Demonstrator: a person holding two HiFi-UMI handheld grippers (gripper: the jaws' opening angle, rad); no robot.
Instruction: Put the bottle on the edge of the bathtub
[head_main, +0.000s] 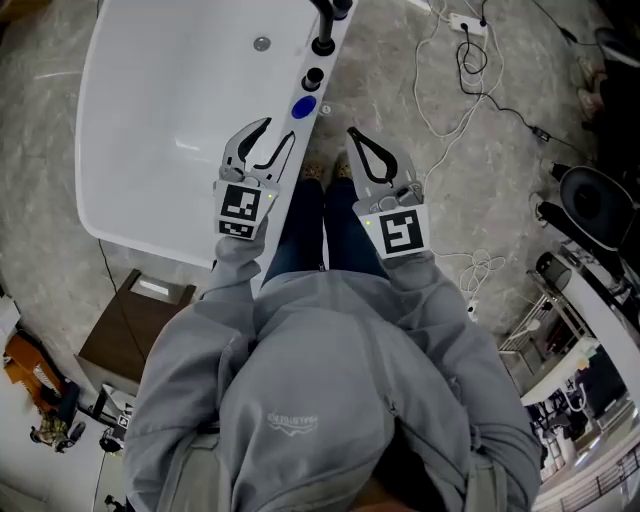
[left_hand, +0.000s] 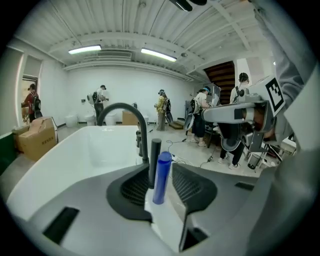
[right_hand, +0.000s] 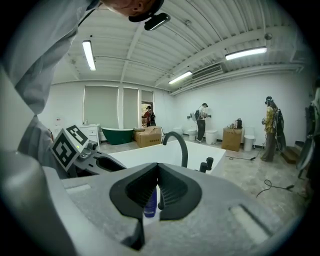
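Blue bottle (head_main: 303, 107) stands upright on the bathtub (head_main: 150, 150) rim, beside a black knob (head_main: 313, 76); left gripper (head_main: 277, 133) jaws apart, empty, nearby; right gripper (head_main: 356, 140) jaws together; we fear a stray sweep could topple it.

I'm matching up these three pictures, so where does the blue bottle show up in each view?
Head view: the blue bottle is at upper centre, seen from above, standing on the rim of the bathtub.
Left gripper view: centre, upright, framed by the jaws.
Right gripper view: low centre, partly hidden behind the jaws.
Shared landmark: the black faucet, just beyond the bottle in all three.
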